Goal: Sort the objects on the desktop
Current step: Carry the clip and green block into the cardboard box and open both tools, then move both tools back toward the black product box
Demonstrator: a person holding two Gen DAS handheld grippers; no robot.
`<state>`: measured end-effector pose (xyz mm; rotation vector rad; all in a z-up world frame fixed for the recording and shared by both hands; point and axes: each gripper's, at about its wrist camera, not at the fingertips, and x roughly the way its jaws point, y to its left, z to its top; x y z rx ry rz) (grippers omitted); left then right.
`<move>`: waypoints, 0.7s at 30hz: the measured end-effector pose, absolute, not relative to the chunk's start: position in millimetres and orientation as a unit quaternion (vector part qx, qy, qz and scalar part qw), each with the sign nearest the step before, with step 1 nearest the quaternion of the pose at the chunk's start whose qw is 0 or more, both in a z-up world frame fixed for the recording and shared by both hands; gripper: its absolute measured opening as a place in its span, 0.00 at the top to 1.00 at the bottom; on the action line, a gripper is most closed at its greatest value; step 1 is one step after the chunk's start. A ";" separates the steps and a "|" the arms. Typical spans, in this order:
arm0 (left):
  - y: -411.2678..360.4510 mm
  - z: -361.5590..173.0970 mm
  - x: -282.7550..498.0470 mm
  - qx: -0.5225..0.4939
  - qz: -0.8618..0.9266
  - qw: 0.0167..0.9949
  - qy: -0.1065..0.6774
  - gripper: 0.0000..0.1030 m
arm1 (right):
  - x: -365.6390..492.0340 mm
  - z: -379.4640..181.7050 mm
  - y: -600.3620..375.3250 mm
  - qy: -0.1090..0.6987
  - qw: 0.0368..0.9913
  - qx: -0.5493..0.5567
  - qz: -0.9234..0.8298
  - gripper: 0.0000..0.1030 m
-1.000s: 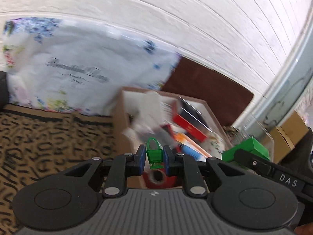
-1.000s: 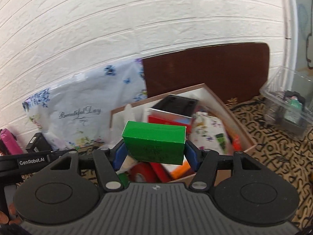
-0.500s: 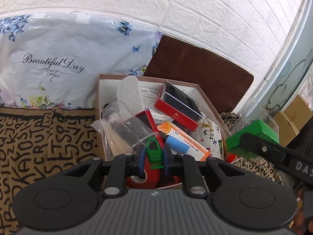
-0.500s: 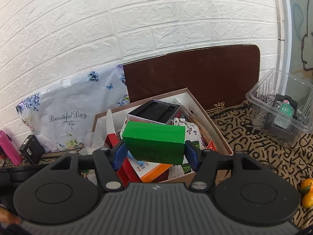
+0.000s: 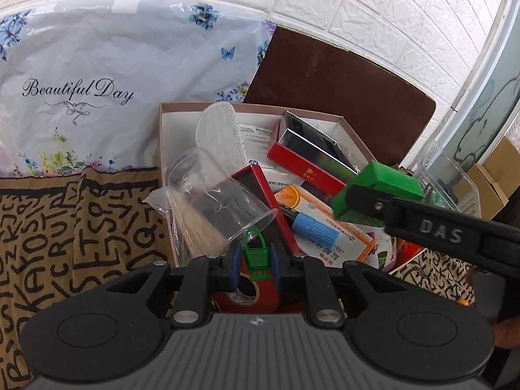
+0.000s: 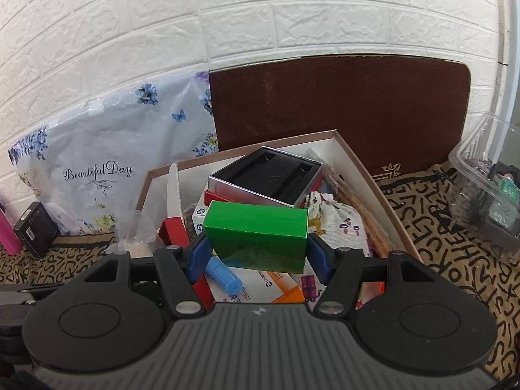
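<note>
My left gripper (image 5: 256, 261) is shut on a small green clip (image 5: 256, 253) and holds it over the near edge of an open cardboard box (image 5: 169, 149). My right gripper (image 6: 256, 253) is shut on a green box (image 6: 256, 232), also seen in the left wrist view (image 5: 377, 188), above the same cardboard box (image 6: 357, 162). The cardboard box is full: a clear plastic cup (image 5: 214, 201), red boxes (image 5: 305, 172), a black tray (image 6: 266, 175), a blue-capped marker (image 5: 312, 229), an orange-and-white carton (image 5: 325, 217), a patterned pouch (image 6: 338, 221).
A floral "Beautiful Day" bag (image 5: 97, 97) and a brown board (image 6: 341, 107) lean on the white brick wall. A clear plastic container (image 6: 487, 185) sits at the right. A black box (image 6: 35, 234) and pink bottle (image 6: 8, 237) are at the left. A patterned cloth (image 5: 65, 227) covers the table.
Both grippers have moved closer to the cardboard box and over it, each still holding its object. The right gripper's green box now hangs over the box's contents.
</note>
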<state>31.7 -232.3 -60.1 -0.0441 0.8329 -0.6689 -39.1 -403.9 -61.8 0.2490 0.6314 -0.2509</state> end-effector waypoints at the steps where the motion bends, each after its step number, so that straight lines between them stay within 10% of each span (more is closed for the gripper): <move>1: -232.4 -60.7 32.1 -0.023 -0.320 0.860 0.396 0.80 | -36.0 -63.8 -404.1 0.310 0.935 0.120 -0.121 0.39; 3: -231.1 -61.0 32.9 -0.035 -0.331 0.855 0.397 0.34 | -32.3 -66.0 -404.1 0.311 0.935 0.118 -0.122 0.37; 5: -228.7 -59.5 30.5 -0.047 -0.334 0.856 0.391 0.11 | -32.1 -65.0 -404.6 0.304 0.937 0.111 -0.129 0.28; 21: -220.8 -53.5 24.9 -0.085 -0.363 0.830 0.415 0.11 | -54.6 -61.5 -418.1 0.306 0.926 0.124 -0.180 0.18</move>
